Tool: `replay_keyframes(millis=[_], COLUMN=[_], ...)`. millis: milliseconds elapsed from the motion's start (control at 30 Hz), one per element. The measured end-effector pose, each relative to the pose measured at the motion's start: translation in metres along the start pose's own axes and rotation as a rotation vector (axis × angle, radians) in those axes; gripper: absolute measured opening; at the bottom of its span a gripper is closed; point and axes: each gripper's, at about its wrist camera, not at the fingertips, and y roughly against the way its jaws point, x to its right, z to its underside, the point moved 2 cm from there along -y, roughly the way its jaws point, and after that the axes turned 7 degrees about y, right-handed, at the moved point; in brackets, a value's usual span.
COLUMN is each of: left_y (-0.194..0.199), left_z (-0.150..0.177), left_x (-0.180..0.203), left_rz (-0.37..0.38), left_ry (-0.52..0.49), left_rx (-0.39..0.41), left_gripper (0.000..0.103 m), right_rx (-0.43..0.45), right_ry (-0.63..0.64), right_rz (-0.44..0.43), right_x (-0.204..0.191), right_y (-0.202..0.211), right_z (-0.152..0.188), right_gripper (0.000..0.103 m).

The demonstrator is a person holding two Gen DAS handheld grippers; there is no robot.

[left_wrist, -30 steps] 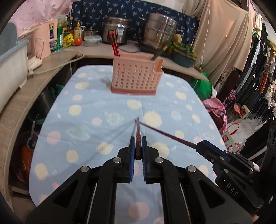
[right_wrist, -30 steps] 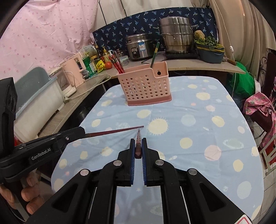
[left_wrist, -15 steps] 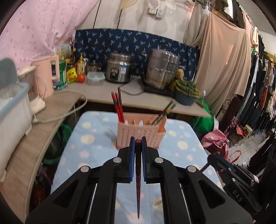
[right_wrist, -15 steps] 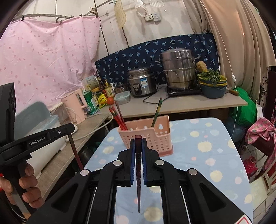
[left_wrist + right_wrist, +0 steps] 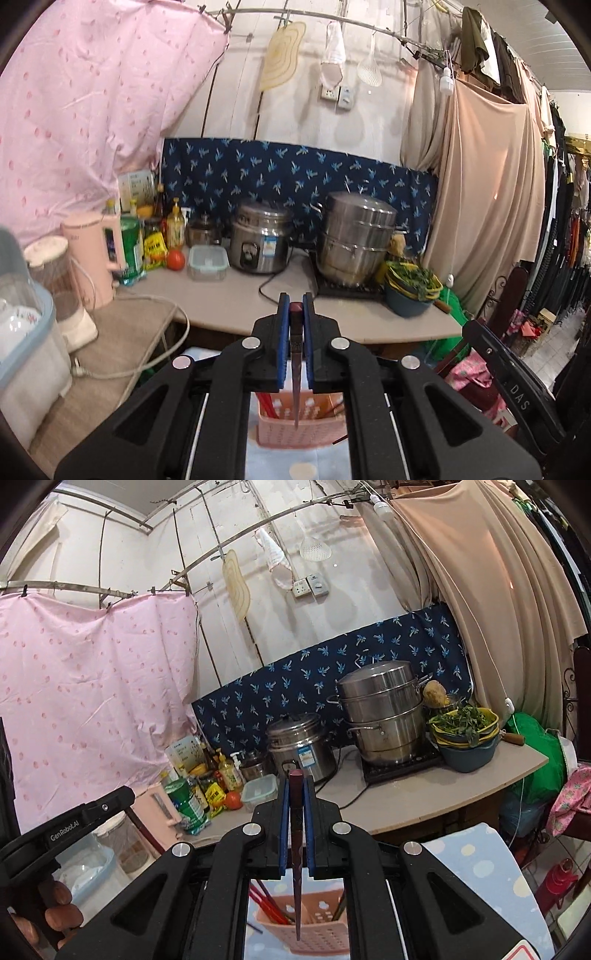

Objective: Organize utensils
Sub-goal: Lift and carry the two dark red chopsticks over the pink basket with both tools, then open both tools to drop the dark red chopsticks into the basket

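I have lifted both chopsticks off the desk, left fingers point(image 5: 295, 317) and right fingers point(image 5: 295, 797) each clamped on one point(image 5: 296, 373) point(image 5: 297, 856), tips hanging over the basket point(image 5: 314, 923), ready to drop in

**Colours and patterns around the pink basket**

The utensil basket point(image 5: 308, 923) is salmon pink, pierced with rows of small holes, and holds red chopsticks point(image 5: 267, 904). Beneath it, the tablecloth point(image 5: 476, 867) is pale blue with cream and yellow dots. Behind the basket, a navy cloth point(image 5: 295, 173) carries a light blue sprig print, with silver steel pots point(image 5: 354, 240) in front of it. Left of the basket hangs a pink sheet point(image 5: 85, 122) with darker pink spots; right of it, a plain peach curtain point(image 5: 491, 192). Both grippers are black with blue pads point(image 5: 283, 332), each clamped on a dark maroon chopstick point(image 5: 295, 849).
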Motion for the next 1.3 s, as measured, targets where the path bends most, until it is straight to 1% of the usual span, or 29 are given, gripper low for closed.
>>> replay_keyframes(millis=[67, 167, 400, 600, 767, 867, 1000, 1033, 1067, 1133, 1167, 1300], left_y=[-0.014, -0.036, -0.071, -0.09, -0.105, -0.114, -0.12, -0.121, -0.121, -0.116, -0.113, -0.103], left_z=[-0.008, -0.014, -0.011, 0.004, 0.024, 0.035, 0.05, 0.054, 0.056, 0.059, 0.061, 0.067], left_x=[0.001, -0.001, -0.009, -0.017, -0.022, -0.024, -0.028, -0.028, -0.029, -0.029, -0.028, -0.025], left_rz=[-0.013, -0.025, -0.048, -0.053, -0.063, -0.073, -0.08, -0.079, -0.083, -0.092, -0.098, -0.114], left_ry=[-0.006, -0.007, -0.013, -0.002, 0.004, 0.0, 0.002, 0.004, 0.008, 0.01, 0.006, -0.02], left_rx=[0.011, 0.011, -0.012, -0.05, -0.093, -0.119, -0.148, -0.161, -0.168, -0.154, -0.148, -0.148], left_gripper=[0.007, 0.007, 0.007, 0.007, 0.007, 0.007, 0.008, 0.015, 0.029, 0.041, 0.044, 0.048], right_rx=[0.01, -0.013, -0.086, -0.15, -0.204, -0.231, -0.25, -0.254, -0.252, -0.243, -0.239, -0.244], right_ry=[0.001, -0.016, -0.035, -0.033, -0.015, -0.021, -0.027, -0.029, -0.031, -0.031, -0.029, -0.023], right_rz=[0.008, 0.015, 0.023, 0.033, 0.038, 0.036, 0.041, 0.039, 0.042, 0.043, 0.044, 0.031], right_x=[0.001, 0.007, 0.019, 0.023, 0.025, 0.028, 0.032, 0.034, 0.034, 0.034, 0.034, 0.03], right_y=[-0.015, -0.041, -0.077, -0.098, -0.11, -0.111, -0.108, -0.107, -0.105, -0.098, -0.094, -0.076], right_z=[-0.006, -0.006, 0.022, 0.049, 0.073, 0.083, 0.09, 0.09, 0.09, 0.089, 0.088, 0.09], right_gripper=[0.007, 0.007, 0.007, 0.007, 0.007, 0.011, 0.014, 0.017, 0.022, 0.026, 0.029, 0.036])
